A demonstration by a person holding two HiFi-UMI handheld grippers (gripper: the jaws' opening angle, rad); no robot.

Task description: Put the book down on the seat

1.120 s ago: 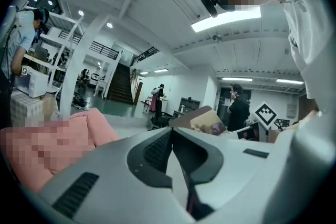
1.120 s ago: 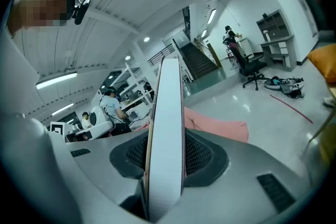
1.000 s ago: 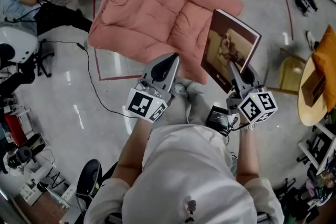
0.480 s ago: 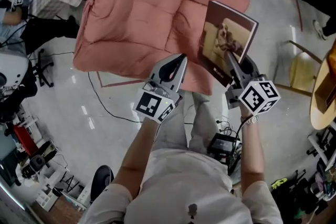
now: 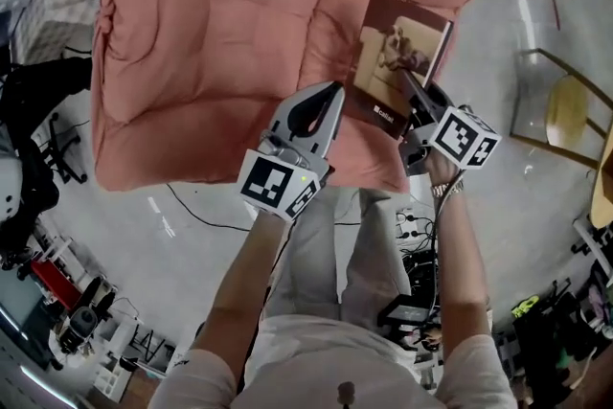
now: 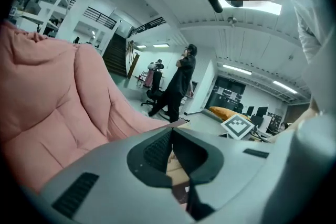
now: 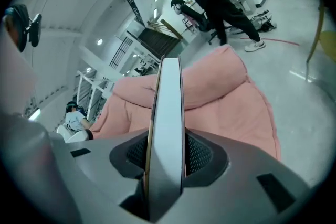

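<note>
A brown-covered book [image 5: 400, 57] with a pale picture on its front is tilted over the right part of the pink padded seat [image 5: 211, 43]. My right gripper [image 5: 412, 86] is shut on its near edge. I cannot tell whether the book touches the cushion. In the right gripper view the book [image 7: 168, 113] stands edge-on between the pads, with the seat [image 7: 231, 102] behind it. My left gripper [image 5: 332, 93] hovers over the seat's front edge, left of the book, jaws shut and empty. In the left gripper view the left gripper's [image 6: 171, 131] tips meet, and the seat [image 6: 52, 113] fills the left.
A yellow wooden chair [image 5: 560, 110] stands right of the seat. A black cable [image 5: 192, 211] runs across the pale floor below the seat's front. A person in black [image 6: 178, 84] stands beyond the seat, and another person [image 7: 76, 120] sits on the far side.
Both grippers have come down toward the seat, which now looks larger. The book has sunk with the right gripper and lies flatter over the cushion.
</note>
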